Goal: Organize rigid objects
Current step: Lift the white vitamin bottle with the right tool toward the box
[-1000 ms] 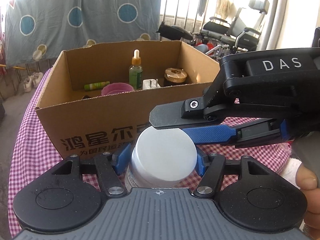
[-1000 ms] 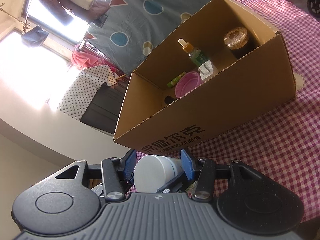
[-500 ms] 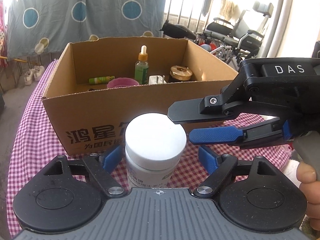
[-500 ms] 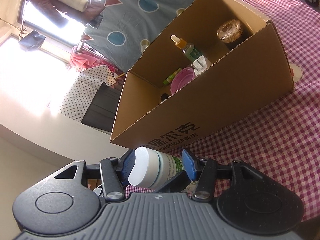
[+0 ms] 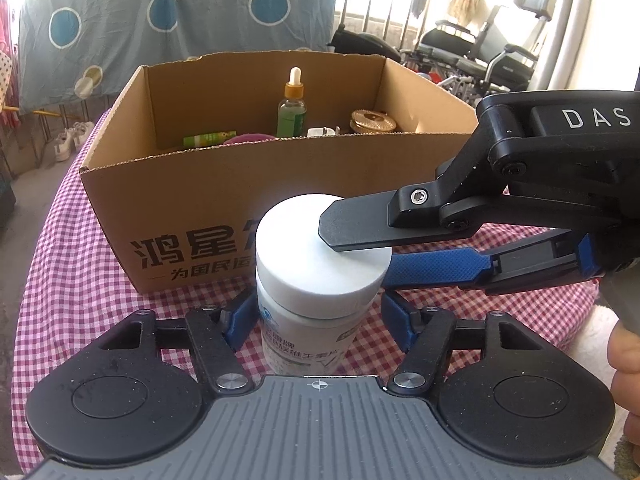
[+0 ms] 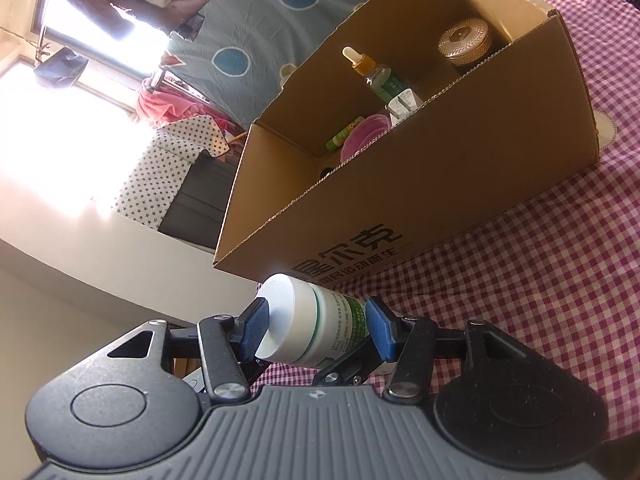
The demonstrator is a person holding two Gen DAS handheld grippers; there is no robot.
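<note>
A white pill bottle (image 5: pixel 296 248) with a white cap and a green-printed label stands upright in front of the cardboard box (image 5: pixel 224 200). My left gripper (image 5: pixel 318 316) straddles its body and its jaws are closing. The left pad (image 5: pixel 240 316) is at the bottle's side, and a thin strip of cloth shows at the right pad. My right gripper (image 5: pixel 360 248) reaches in from the right, rolled on its side. In the right wrist view the bottle (image 6: pixel 312 324) lies across my right gripper (image 6: pixel 318 326), one pad (image 6: pixel 254 324) pressed on the cap's top, the other covering its lower end.
The box (image 6: pixel 460 184) holds a green dropper bottle (image 5: pixel 292 108), a gold-lidded jar (image 5: pixel 372 120), a green tube (image 5: pixel 208 140), a pink bowl (image 5: pixel 248 138) and a white plug (image 5: pixel 322 132). A red checked cloth (image 5: pixel 80 280) covers the table. A wheelchair (image 5: pixel 480 60) stands behind, at the right.
My left jaws spread wide, then came back in around the bottle. The bottle turned from cap toward the cameras to upright. The right gripper's upper finger now lies over the cap.
</note>
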